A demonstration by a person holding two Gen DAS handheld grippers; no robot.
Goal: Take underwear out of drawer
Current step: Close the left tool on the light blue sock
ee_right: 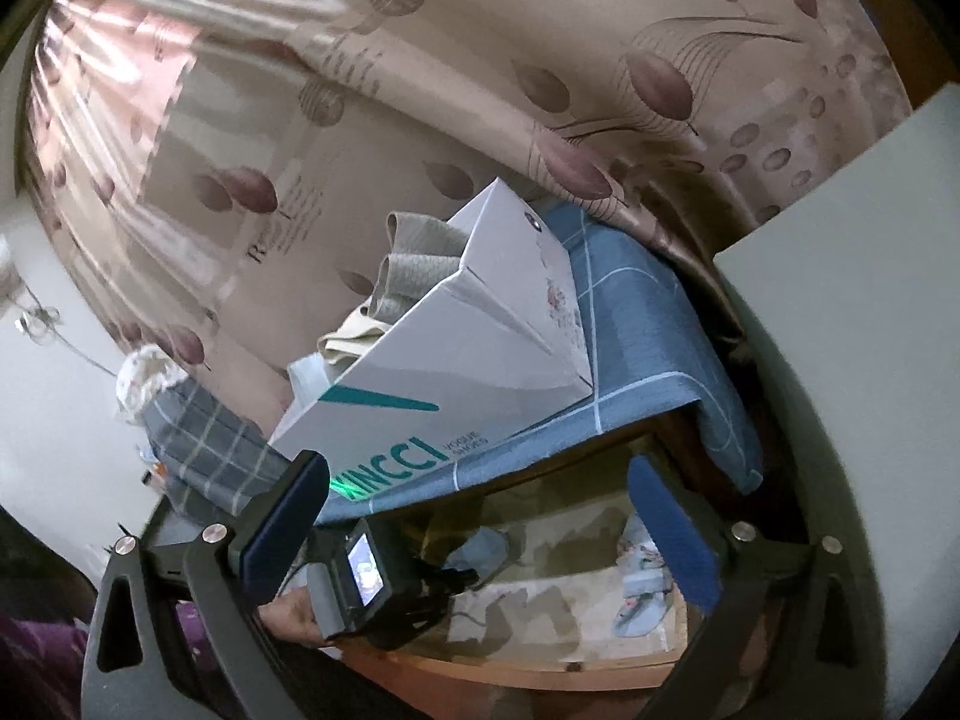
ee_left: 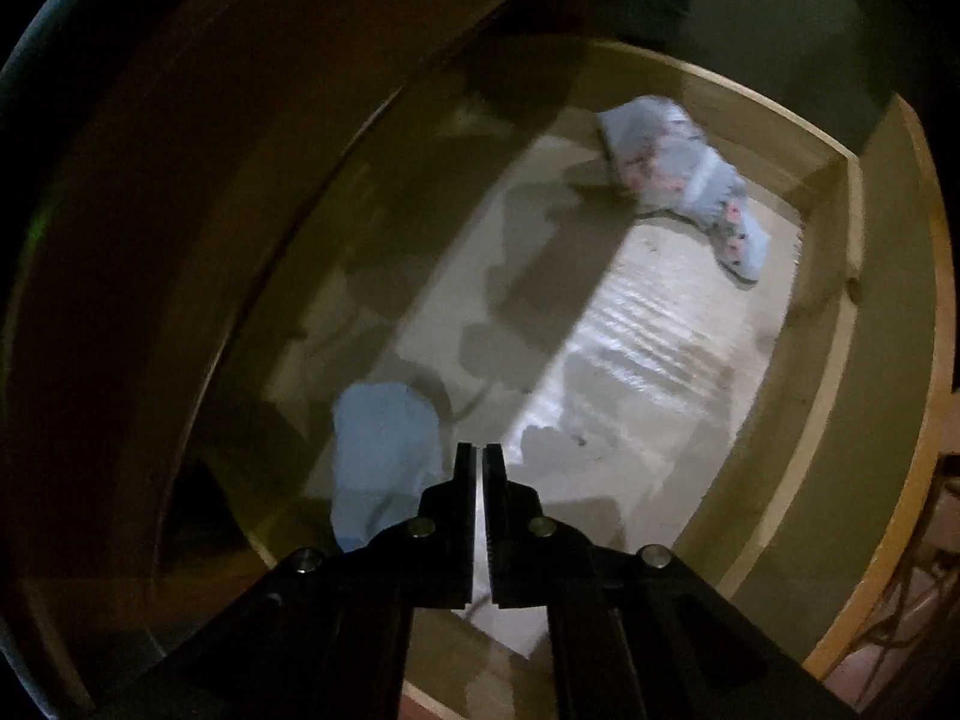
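Left gripper [ee_left: 478,456]: inside the open drawer, black serrated jaws pressed nearly together with only a sliver of light between them; nothing held.
Right gripper [ee_right: 480,510]: above the drawer front, blue-padded fingers [ee_right: 285,531] spread wide apart, nothing between them.
Drawer [ee_left: 852,276]: pulled out, pale wooden walls, floor lined with a worn, patchy liner; part in shadow, a bright strip running along the floor.
Plain blue underwear [ee_left: 384,450]: crumpled on the drawer floor just left of the left gripper's tips; touching or not cannot be told. Also seen from the right wrist [ee_right: 480,549], just beyond the left gripper's body.
Floral underwear [ee_left: 684,174]: pale blue with pink print, lying near the far corner of the drawer, well apart from the plain piece; seen again at the drawer's right side [ee_right: 645,585].
Above the drawer: a blue checked cloth [ee_right: 642,330] draped over the top, a white shoe box [ee_right: 468,348] resting on it, leaf-print curtain [ee_right: 540,60] behind.
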